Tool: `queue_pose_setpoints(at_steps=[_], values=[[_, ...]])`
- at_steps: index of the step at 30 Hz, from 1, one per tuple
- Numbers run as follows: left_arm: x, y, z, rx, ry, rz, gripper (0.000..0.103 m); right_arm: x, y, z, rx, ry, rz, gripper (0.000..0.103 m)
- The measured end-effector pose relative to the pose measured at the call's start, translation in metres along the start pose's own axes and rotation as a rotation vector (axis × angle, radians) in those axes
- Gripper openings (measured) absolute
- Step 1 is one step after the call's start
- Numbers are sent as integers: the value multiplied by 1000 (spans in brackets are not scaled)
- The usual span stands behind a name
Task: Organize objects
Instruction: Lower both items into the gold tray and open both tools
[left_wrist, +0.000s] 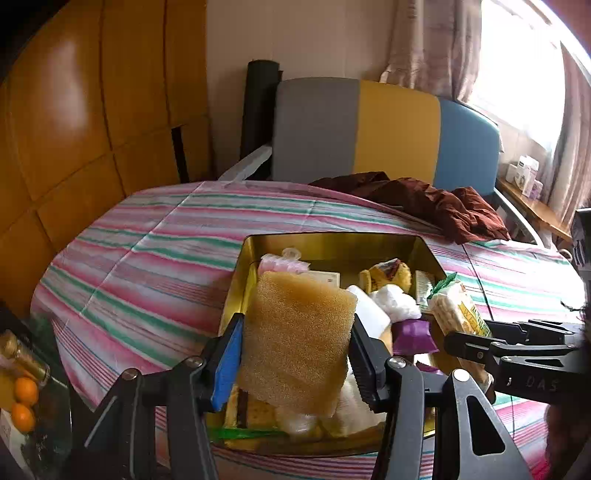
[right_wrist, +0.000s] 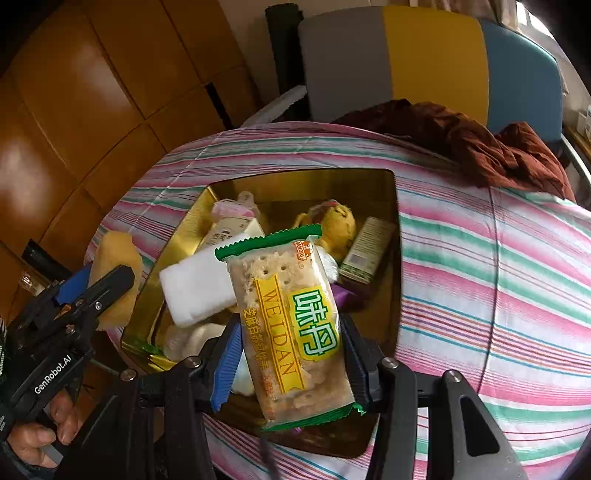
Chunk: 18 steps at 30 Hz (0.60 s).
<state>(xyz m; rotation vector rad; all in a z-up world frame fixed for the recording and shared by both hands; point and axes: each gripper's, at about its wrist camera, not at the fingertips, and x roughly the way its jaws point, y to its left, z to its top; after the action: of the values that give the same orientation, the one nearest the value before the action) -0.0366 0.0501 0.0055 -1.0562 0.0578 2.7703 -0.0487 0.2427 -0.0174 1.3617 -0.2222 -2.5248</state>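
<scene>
Left wrist view: left gripper (left_wrist: 295, 354) pinching sponge (left_wrist: 299, 339) above near edge of crowded tin (left_wrist: 332, 242) on striped tablecloth (left_wrist: 147, 251), likely lifted out for sorting; red cloth (left_wrist: 436, 203) bunched at far edge. Right wrist view: right gripper (right_wrist: 291, 362) clamping cracker packet (right_wrist: 291, 325) over tin's near right corner, foam block (right_wrist: 195, 291) and toy (right_wrist: 336, 225) beneath.

tin (left_wrist: 332, 242): near rim hidden behind the sponge (left_wrist: 295, 343) and gripper arms
box (right_wrist: 365, 245): print too small to read
cracker pack (left_wrist: 458, 314): lower end hidden behind the right gripper (left_wrist: 465, 347)
bottle (left_wrist: 22, 356): cut off at left edge
</scene>
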Motion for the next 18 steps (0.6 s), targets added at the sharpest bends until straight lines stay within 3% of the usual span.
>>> queue_pose_setpoints(at_steps=[18], values=[[20, -5, 9, 11, 16, -30, 54, 15, -7, 10, 45, -14, -43, 51]])
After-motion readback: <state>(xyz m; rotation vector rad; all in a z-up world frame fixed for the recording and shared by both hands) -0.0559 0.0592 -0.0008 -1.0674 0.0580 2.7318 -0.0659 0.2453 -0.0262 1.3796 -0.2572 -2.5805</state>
